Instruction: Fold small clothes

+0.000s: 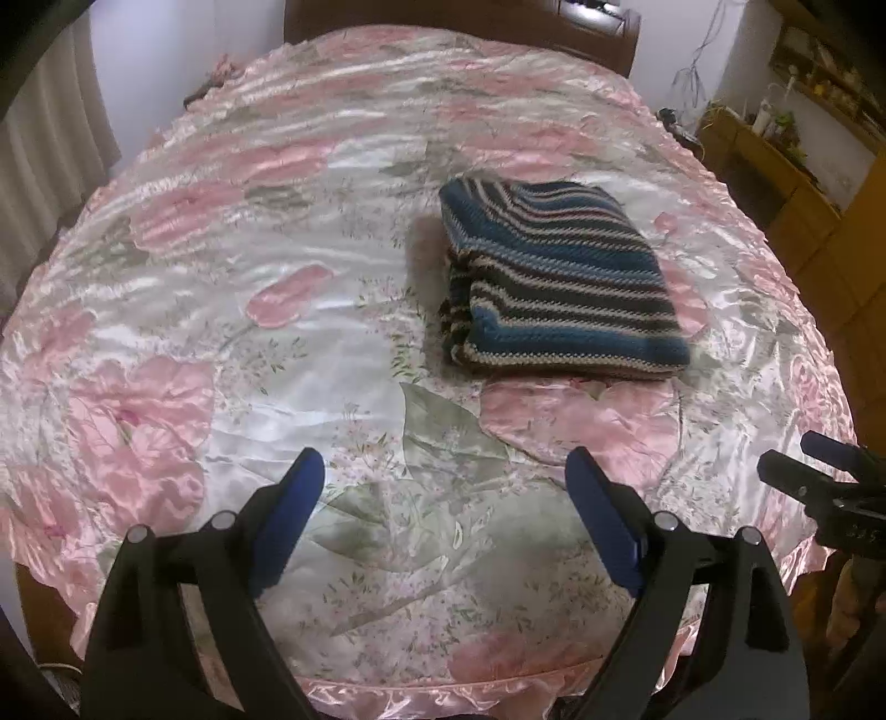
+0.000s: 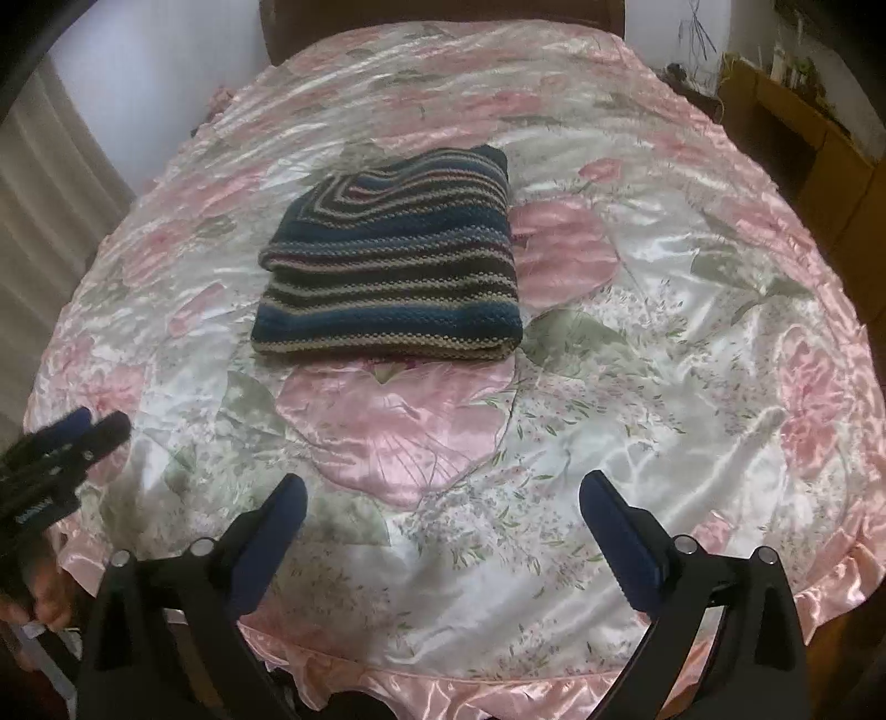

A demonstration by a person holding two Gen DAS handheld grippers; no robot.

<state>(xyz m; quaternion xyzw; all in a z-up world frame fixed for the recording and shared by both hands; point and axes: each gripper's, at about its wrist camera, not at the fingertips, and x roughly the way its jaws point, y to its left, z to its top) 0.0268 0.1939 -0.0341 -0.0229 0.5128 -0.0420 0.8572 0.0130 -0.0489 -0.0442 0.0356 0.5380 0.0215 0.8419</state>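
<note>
A striped knit garment (image 1: 559, 277) in blue, dark and beige lies folded into a thick rectangle on the satin floral bedspread (image 1: 249, 310). The right wrist view shows it (image 2: 387, 277) left of centre. My left gripper (image 1: 446, 471) hovers open over the near part of the bed, well short of the garment, with nothing between its blue pads. My right gripper (image 2: 443, 498) is likewise open and empty above the bedspread (image 2: 664, 332). Each gripper shows at the edge of the other's view: the right one (image 1: 797, 465) and the left one (image 2: 94, 426), both apart from the garment.
The pink ruffled edge of the bedspread (image 2: 498, 681) runs along the near side. A dark wooden headboard (image 1: 459, 16) stands at the far end. Curtains (image 1: 50, 160) hang at left. Wooden shelving and furniture (image 1: 803, 166) stand at right. A hand (image 2: 39, 598) holds the left gripper's handle.
</note>
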